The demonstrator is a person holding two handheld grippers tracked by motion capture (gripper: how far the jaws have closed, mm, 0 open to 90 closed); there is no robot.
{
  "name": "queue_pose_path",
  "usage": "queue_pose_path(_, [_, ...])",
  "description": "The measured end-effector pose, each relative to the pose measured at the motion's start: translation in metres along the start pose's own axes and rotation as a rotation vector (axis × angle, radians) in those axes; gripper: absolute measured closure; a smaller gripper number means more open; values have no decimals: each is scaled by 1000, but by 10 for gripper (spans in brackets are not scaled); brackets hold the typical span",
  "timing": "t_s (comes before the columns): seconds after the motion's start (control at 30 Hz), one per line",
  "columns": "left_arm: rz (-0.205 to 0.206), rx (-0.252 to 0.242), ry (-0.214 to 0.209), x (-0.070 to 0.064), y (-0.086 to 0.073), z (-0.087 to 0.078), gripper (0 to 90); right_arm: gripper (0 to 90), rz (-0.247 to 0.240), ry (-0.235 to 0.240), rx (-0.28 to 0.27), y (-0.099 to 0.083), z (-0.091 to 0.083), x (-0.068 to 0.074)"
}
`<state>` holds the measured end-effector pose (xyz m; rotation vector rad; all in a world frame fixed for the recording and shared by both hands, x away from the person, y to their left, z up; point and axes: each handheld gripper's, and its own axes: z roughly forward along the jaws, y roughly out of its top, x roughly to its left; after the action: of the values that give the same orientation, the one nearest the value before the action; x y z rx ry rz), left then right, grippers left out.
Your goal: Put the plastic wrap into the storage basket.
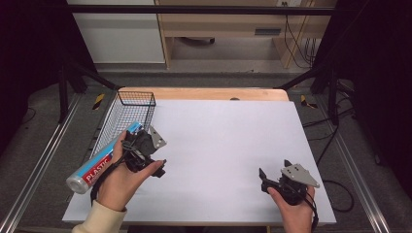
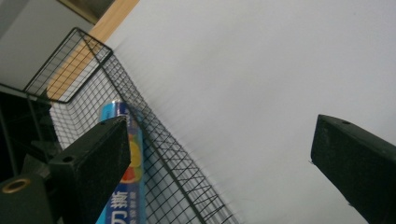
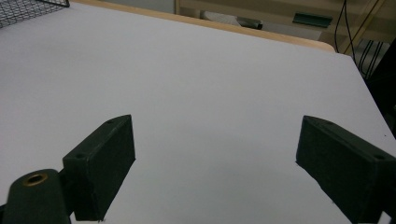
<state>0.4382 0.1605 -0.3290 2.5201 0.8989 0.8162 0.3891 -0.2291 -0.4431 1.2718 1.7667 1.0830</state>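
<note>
Jaws of both grippers gape wide (nothing between), left gripper (image 1: 145,153) beside basket (image 1: 127,98).

Blue-red roll (image 1: 104,161) (black basket (image 1: 127,110)).

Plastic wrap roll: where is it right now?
In the high view the plastic wrap roll lies in the wire basket at the table's left edge, its near end overhanging, beside the open left gripper.

White surface (image 1: 218,145) with a wooden far edge, centre of the frame. Black wire basket (image 1: 127,112) at left, holding a blue roll of plastic wrap (image 1: 99,164) jutting toward lower left. Grey floor and pale wooden furniture (image 1: 228,24) along the top.
</note>
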Motion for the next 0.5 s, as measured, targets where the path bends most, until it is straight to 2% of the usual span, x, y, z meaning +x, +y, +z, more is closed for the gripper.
queue_pose_path(0.13, [16, -41, -35, -16, 4, 6, 54, 102, -1, 0, 2, 0, 0, 0])
queue_pose_path(0.23, [28, -91, -69, -30, 5, 16, 55, 80, 0, 2, 8, 0, 1, -1])
queue_pose_path(0.3, [24, -140, -90, -35, 2, 29, 55, 71, -2, 0, 6, 0, 0, -2])
queue_pose_path(0.37, [-9, -218, -132, -40, -4, 44, 55, 57, -1, 7, 5, 0, 0, -3])
queue_pose_path(0.43, [0, -265, -169, -45, -11, 59, 55, 41, -1, 10, 5, 0, 0, -4])
queue_pose_path(0.5, [-12, -310, -196, -50, -20, 73, 55, 37, 6, 27, 0, -1, 0, -5])
